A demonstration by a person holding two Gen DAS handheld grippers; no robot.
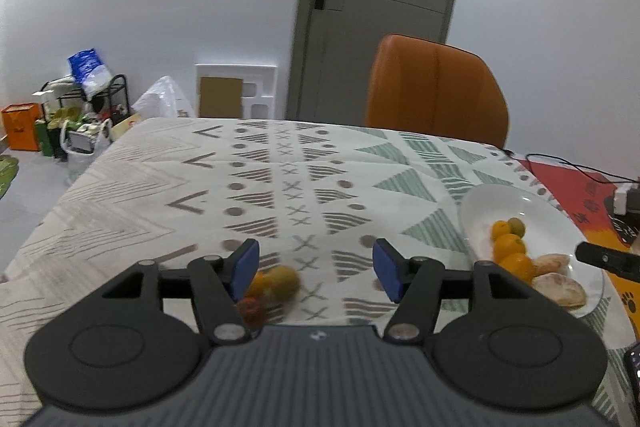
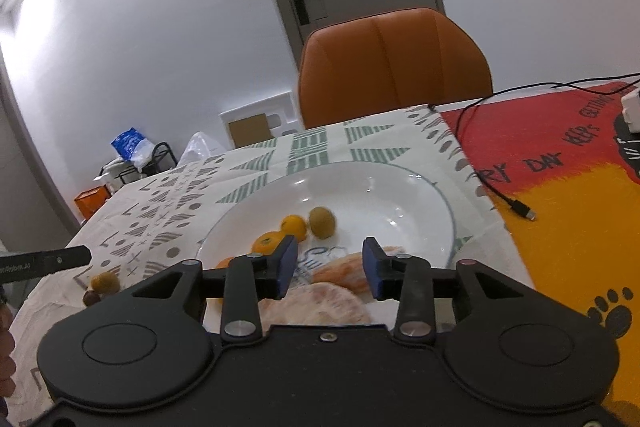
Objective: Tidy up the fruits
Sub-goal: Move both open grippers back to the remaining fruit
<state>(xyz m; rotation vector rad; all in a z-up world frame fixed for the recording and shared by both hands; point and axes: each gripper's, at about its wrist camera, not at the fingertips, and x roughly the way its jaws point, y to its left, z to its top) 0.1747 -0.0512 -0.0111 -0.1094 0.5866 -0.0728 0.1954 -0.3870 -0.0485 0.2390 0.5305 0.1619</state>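
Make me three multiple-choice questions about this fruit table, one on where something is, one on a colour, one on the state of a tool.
1. Where do the loose fruits lie?
A. on the patterned tablecloth
B. on the chair
C. in the white plate

2. What colour is the chair behind the table?
A. green
B. orange
C. white

3. How is the right tool over the white plate?
A. shut on a fruit
B. shut and empty
C. open and empty

Answers: 1 A, they sit on the cloth by the left tool, apart from the plate. 2 B, its back is orange. 3 C, a gap shows between its blue pads with nothing held.
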